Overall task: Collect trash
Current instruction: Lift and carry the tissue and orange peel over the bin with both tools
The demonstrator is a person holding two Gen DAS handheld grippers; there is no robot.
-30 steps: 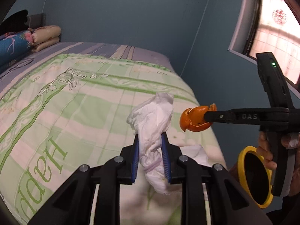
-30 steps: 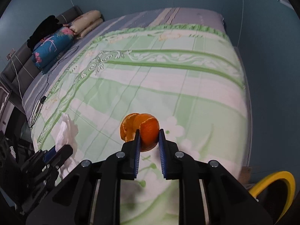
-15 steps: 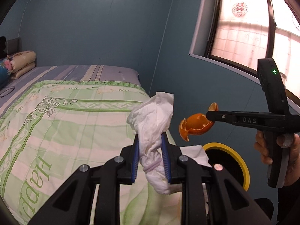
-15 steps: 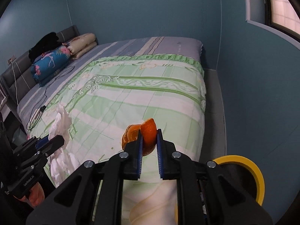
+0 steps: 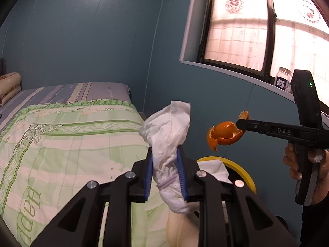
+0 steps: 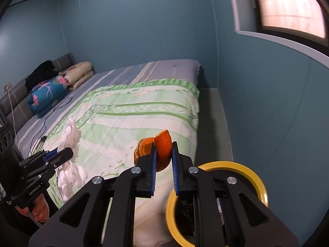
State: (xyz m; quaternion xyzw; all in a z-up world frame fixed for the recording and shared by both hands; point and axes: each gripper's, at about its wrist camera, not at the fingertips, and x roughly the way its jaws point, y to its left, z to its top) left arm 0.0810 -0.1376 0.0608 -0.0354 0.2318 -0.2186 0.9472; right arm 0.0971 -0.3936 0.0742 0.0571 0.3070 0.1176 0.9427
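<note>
My left gripper (image 5: 165,171) is shut on a crumpled white tissue (image 5: 167,135), held in the air past the bed's corner; the right wrist view shows the same tissue (image 6: 68,138) at its left. My right gripper (image 6: 164,160) is shut on a piece of orange peel (image 6: 162,149), which hangs at the right of the left wrist view as orange peel (image 5: 225,134). A yellow-rimmed trash bin (image 6: 218,187) stands on the floor below and right of the peel. In the left wrist view the bin (image 5: 244,173) lies behind my fingers, with white paper at its rim.
The bed with a green patterned quilt (image 6: 131,119) fills the left side. Pillows and a folded blue blanket (image 6: 48,94) lie at its head. Blue walls close in on the right, under a window sill (image 5: 236,72) that bears a jar (image 5: 282,78). A narrow floor strip (image 6: 213,121) runs beside the bed.
Both grippers have swung right and upward off the bed toward the bin, each still holding its trash. The bin has come into fuller view in both views.
</note>
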